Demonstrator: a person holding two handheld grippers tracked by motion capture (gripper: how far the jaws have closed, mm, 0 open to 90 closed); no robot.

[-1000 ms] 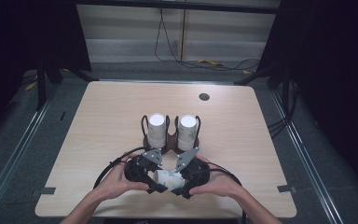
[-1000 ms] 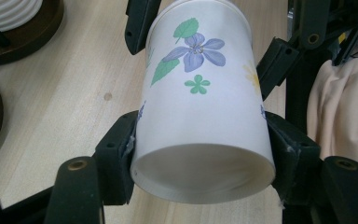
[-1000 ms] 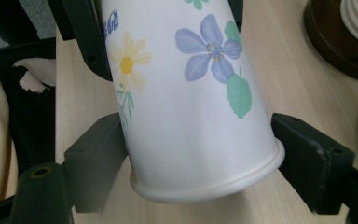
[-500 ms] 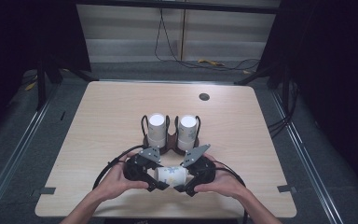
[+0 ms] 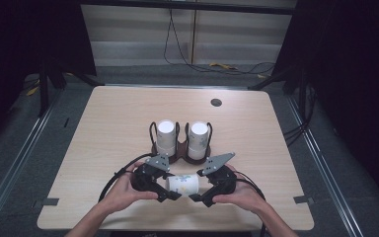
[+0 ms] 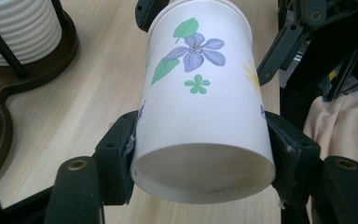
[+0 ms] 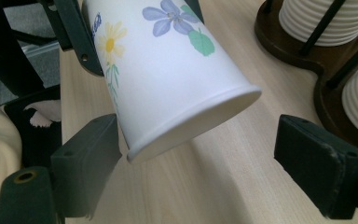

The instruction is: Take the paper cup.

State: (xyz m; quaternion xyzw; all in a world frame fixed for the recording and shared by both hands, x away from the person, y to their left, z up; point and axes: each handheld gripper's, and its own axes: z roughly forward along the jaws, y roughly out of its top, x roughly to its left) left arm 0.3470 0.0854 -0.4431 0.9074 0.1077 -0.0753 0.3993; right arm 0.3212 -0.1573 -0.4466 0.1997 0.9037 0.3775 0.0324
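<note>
A: Pale wooden counter [image 5: 118,123], dark room. Left tool [image 5: 162,190] clamps the flowered white paper cup [image 5: 182,184] lying sideways, lower centre; right tool [image 5: 201,193] has just been opening, jaws wide, cup rim between, untouched.

B: Keep left squeeze light, back right off straight. Cup's inside hidden; brown two-post cup rack [image 5: 180,148] partly cut off in the gripper views.

The worktop [image 5: 128,118] was a pale wood-grain board with rounded corners, and a small dark round grommet [image 5: 216,102] sat near its far right edge. Grey carpet [image 5: 39,143] covered the floor around it, with metal rails [image 5: 10,173] running along both sides. Beyond the far edge stood a light panelled wall [image 5: 138,34], down which black cables [image 5: 170,34] hung to a tangle with yellow pieces [image 5: 222,66] on the floor. Dark curtains [image 5: 355,74] closed off both sides, leaving the room dim.
</note>
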